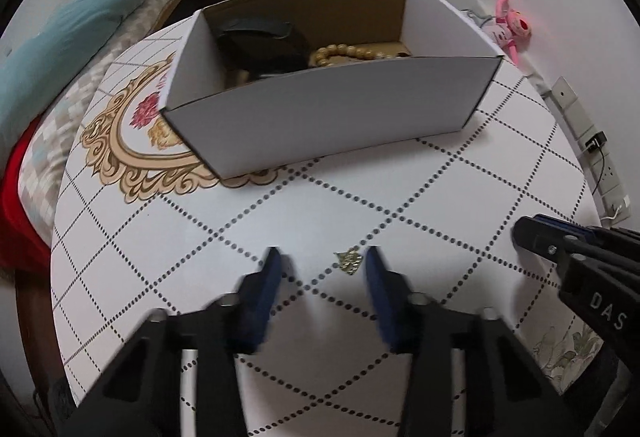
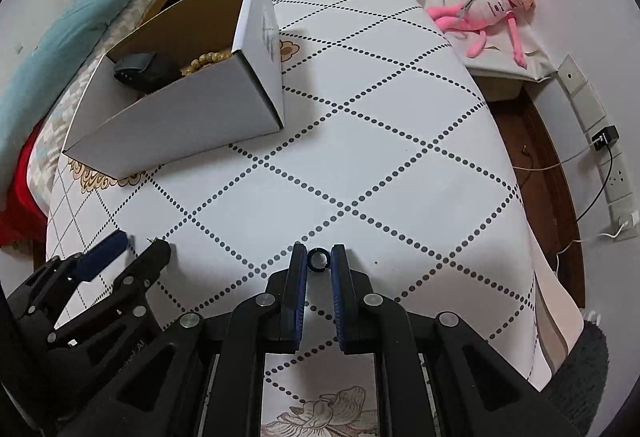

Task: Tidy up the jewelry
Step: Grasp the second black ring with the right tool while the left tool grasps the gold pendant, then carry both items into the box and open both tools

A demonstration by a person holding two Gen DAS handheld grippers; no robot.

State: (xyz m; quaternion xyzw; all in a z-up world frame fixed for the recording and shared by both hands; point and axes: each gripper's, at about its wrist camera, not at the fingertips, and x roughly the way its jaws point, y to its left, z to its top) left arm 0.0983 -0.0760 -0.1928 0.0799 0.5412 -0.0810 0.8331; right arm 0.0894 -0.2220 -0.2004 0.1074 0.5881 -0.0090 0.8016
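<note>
Between the blue pads of the right gripper sits a small dark ring, pinched at the tips, well in front of the white cardboard box. Also in front of that box, a small gold trinket lies on the tablecloth between the left gripper fingers, which stand narrowed but clear of it. Inside the box: wooden bead bracelet, black pouch. Beyond the box to the right, pink plush toy.
</note>
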